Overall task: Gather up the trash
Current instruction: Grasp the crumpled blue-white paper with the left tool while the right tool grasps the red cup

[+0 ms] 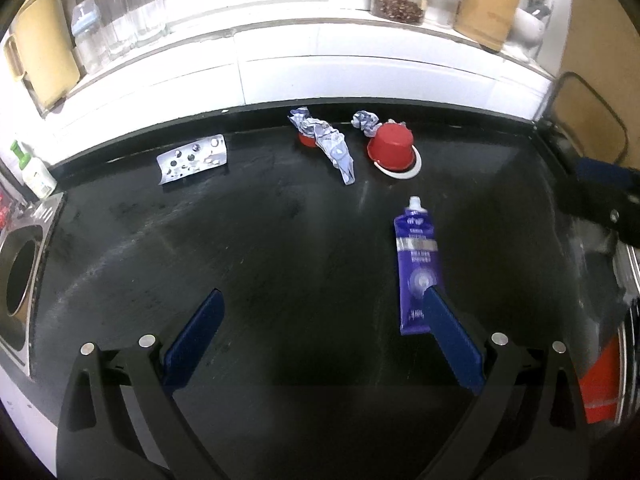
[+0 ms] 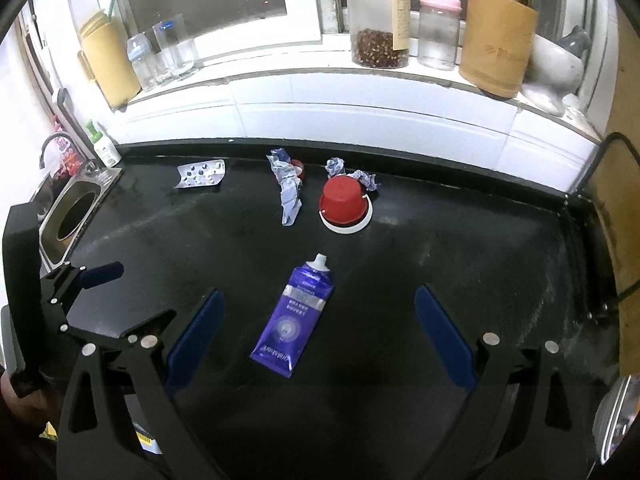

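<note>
Right wrist view: the right gripper (image 2: 316,328) hovers over the black bench (image 2: 440,248), fingers spread wide and empty, the purple tube (image 2: 294,318) lying flat between them. Left gripper (image 1: 324,320) likewise gapes empty, tube just beside its right finger. Farther back lie a blister pack (image 2: 201,173), crumpled wrapper (image 2: 289,192) and upturned red cup (image 2: 343,205).

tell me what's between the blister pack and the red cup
A crumpled wrapper lies between the blister pack and the red cup, with a small red cap behind it; the right wrist view shows it.
</note>
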The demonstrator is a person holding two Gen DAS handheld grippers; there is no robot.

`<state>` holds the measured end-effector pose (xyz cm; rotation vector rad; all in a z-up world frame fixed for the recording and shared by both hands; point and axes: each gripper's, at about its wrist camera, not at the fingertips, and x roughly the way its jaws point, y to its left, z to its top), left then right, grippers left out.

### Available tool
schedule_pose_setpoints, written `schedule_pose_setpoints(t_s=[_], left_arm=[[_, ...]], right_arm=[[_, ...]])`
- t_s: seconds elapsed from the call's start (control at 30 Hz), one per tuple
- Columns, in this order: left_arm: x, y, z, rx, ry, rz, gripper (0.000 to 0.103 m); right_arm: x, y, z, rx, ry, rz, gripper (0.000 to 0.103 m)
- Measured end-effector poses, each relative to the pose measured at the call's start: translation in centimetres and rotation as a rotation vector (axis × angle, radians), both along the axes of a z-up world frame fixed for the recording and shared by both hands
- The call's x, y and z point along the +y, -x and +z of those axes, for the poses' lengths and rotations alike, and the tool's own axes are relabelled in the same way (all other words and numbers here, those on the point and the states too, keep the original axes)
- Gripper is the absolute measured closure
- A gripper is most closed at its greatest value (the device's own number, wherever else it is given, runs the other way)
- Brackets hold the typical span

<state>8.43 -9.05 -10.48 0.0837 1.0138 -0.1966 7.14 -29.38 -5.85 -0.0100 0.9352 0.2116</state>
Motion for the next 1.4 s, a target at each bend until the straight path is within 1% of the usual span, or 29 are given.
schedule_pose_setpoints(t_s=[0.13, 0.23, 0.4, 0.6, 0.83, 0.93, 1.03, 1.1, 1.13, 1.17, 1.2, 1.23, 1.27, 1.3, 1.33, 1.37, 1.4], left_arm=[[-0.6, -2.9, -0.9, 0.018, 0.022, 0.033, 0.007], [-1.3, -5.5, -2.0, 0.039, 0.031, 0.057, 0.007], [-2.7, -10.1, -4.1, 0.055, 0.001, 0.077, 0.007], [-3.8, -15.9, -7.7, 0.08, -0.049, 0.091, 0.007], [-4.1, -20.4, -10.3, 0.103, -0.051, 0.091, 0.007], [-3.9, -21.7, -11.0, 0.111, -0.042, 0.091, 0.007], [-3.8, -22.4, -11.7, 0.119, -0.05, 0.082, 0.007], [-4.0, -22.6, -11.9, 0.104, -0.058, 0.07, 0.007], [-4.0, -22.7, -11.9, 0.098, -0.057, 0.062, 0.008], [-4.1, -22.7, -11.8, 0.094, -0.054, 0.058, 0.01], [-4.1, -22.7, -11.8, 0.087, -0.053, 0.054, 0.012], [-4.2, -22.9, -11.7, 0.081, -0.052, 0.048, 0.017], [-4.3, -23.0, -11.6, 0.073, -0.051, 0.039, 0.028], [-4.4, -22.9, -11.3, 0.066, -0.051, 0.022, 0.035], [-4.6, -23.1, -11.2, 0.065, -0.051, 0.011, 0.052], [-4.7, -23.1, -11.0, 0.069, -0.05, 0.002, 0.066], [-4.6, -23.2, -10.8, 0.075, -0.046, -0.001, 0.073]], right_arm=[[-0.2, -2.2, -0.9, 0.011, 0.007, 0.02, 0.01], [-0.3, -4.6, -1.7, 0.026, 0.005, 0.032, 0.01], [-0.4, -9.0, -3.4, 0.058, 0.002, 0.045, 0.01], [-0.5, -14.8, -6.7, 0.122, 0.008, 0.061, 0.01], [-0.4, -20.0, -10.7, 0.188, 0.021, 0.102, 0.011], [-0.1, -21.5, -12.2, 0.216, 0.017, 0.133, 0.015], [0.2, -22.5, -13.0, 0.232, 0.003, 0.147, 0.02], [0.3, -23.0, -13.4, 0.243, -0.007, 0.156, 0.023], [0.4, -23.2, -13.6, 0.248, -0.01, 0.16, 0.03], [0.5, -23.3, -13.8, 0.254, -0.011, 0.168, 0.038], [0.6, -23.4, -13.9, 0.258, -0.009, 0.176, 0.04], [0.8, -23.4, -14.0, 0.254, -0.001, 0.184, 0.041], [0.9, -23.4, -13.9, 0.248, 0.001, 0.191, 0.043], [1.0, -23.2, -13.7, 0.237, 0.011, 0.198, 0.043], [1.0, -23.1, -13.4, 0.224, 0.017, 0.2, 0.05], [1.0, -23.0, -13.2, 0.219, 0.013, 0.2, 0.05], [0.9, -22.9, -12.9, 0.219, 0.004, 0.192, 0.05]])
